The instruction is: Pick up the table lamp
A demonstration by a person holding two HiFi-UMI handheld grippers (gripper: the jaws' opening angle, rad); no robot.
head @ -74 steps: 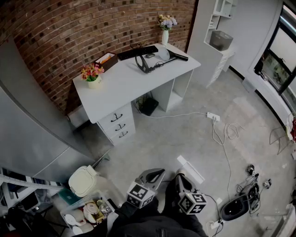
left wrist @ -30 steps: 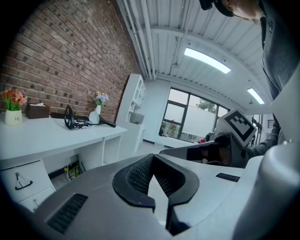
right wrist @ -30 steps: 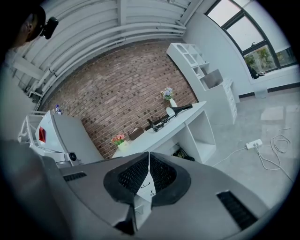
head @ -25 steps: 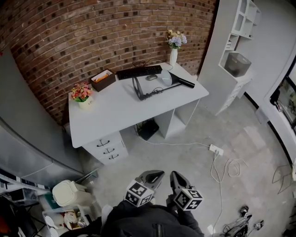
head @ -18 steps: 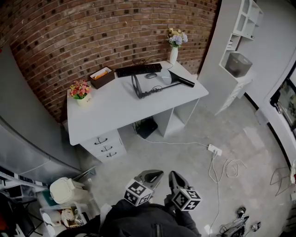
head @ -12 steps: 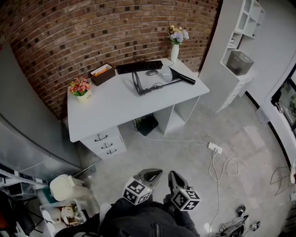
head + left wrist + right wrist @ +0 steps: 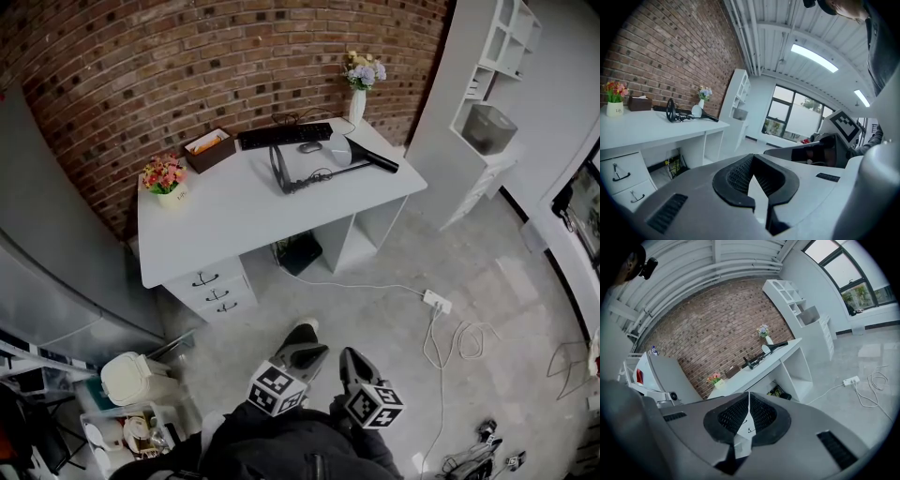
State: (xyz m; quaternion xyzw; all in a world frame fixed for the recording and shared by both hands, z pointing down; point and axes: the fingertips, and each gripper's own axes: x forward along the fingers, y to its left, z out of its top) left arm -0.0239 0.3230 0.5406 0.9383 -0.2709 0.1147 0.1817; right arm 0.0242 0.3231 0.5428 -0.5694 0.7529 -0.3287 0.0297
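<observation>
The left claw (image 7: 312, 353) and the right claw (image 7: 348, 357) stay clenched and empty, well short of the table lamp (image 7: 320, 167) lying on the far tabletop (image 7: 234, 214), now more centred.

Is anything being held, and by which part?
Nothing is held. The left hand-held gripper and right hand-held gripper are shut and empty; the black table lamp lies on the white desk.
</observation>
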